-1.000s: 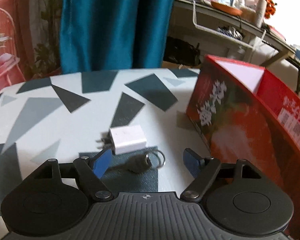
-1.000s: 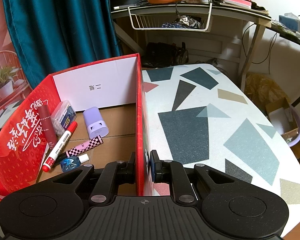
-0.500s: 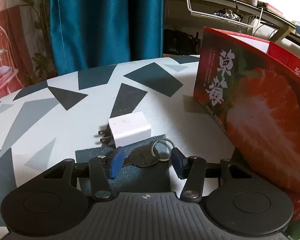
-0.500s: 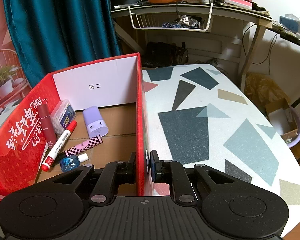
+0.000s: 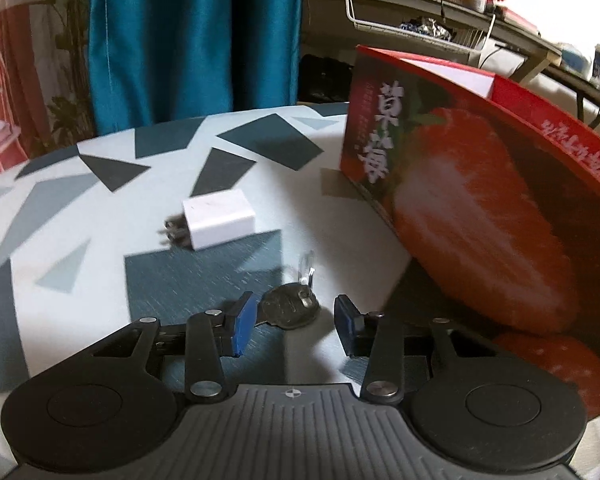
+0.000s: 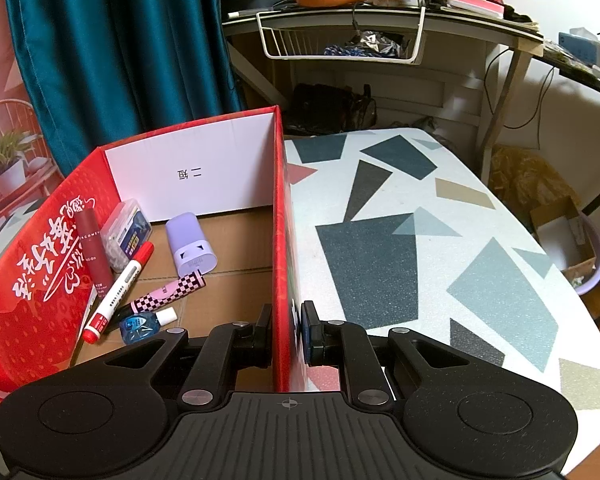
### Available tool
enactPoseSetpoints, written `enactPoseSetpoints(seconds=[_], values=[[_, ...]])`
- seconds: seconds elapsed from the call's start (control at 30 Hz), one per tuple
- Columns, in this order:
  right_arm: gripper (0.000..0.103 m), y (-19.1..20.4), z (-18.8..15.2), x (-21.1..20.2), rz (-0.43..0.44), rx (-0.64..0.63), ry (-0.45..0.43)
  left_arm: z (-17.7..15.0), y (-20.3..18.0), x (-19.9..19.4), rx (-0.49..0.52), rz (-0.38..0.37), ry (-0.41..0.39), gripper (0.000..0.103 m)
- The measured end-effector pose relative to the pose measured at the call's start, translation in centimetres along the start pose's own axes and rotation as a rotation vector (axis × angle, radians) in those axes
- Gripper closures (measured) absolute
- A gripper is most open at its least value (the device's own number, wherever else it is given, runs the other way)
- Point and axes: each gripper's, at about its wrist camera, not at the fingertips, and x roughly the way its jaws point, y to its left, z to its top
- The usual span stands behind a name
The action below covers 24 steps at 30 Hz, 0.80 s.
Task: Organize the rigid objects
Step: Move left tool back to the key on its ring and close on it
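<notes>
A dark key [image 5: 288,307] with a metal ring [image 5: 306,266] lies on the patterned table [image 5: 100,208] between the blue pads of my left gripper [image 5: 294,312]. Its jaws are closing; the left pad is at the key, the right pad still stands apart. A white plug charger [image 5: 220,218] lies just beyond. The red strawberry box [image 5: 460,184] stands to the right. My right gripper [image 6: 286,320] is shut on the box's right wall [image 6: 280,220]. Inside lie a purple case [image 6: 190,242], a red marker [image 6: 120,288] and a checkered tube [image 6: 168,292].
The box also holds a dark red tube [image 6: 94,248], a clear plastic case [image 6: 126,226] and a small blue bottle [image 6: 140,326]. A teal curtain [image 5: 192,40] hangs behind the table. A cluttered desk with a wire basket [image 6: 340,44] stands beyond. The table edge [image 6: 580,300] curves at right.
My left gripper has come forward and down over the key, and its jaws have narrowed around it. The key's ring now stands up. The right gripper has not moved.
</notes>
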Motion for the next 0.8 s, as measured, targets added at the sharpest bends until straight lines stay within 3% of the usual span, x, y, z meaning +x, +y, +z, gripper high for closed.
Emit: enactPoseSetpoints(seconds=[0.2,0.3,0.43,0.6,0.7,0.8], values=[[0.088,0.0,0.0,0.0,-0.001,-0.002,0.0,-0.5,-1.8,-0.2,-0.004,-0.083,0.035,0.059],[0.088,0.0,0.0,0.0,-0.001,-0.002,0.0,-0.6,-2.6,-0.2,0.056,-0.052,0.033,0.06],[0.088,0.0,0.0,0.0,0.0,-0.002,0.0,-0.3,-1.5,-0.7,0.006,-0.021,-0.003,0.06],[0.088,0.0,0.0,0.0,-0.001,-0.002,0.0,0.4,0.1,-0.4,0.016,0.048,-0.016,0.059],[0.088,0.0,0.0,0.0,-0.002,-0.003,0.001,0.6,1.3,0.3,-0.008,0.048,-0.008,0.059],[0.088,0.0,0.0,0.0,-0.002,-0.003,0.001,0.5,1.7,0.4,-0.038,-0.002,-0.008,0.059]])
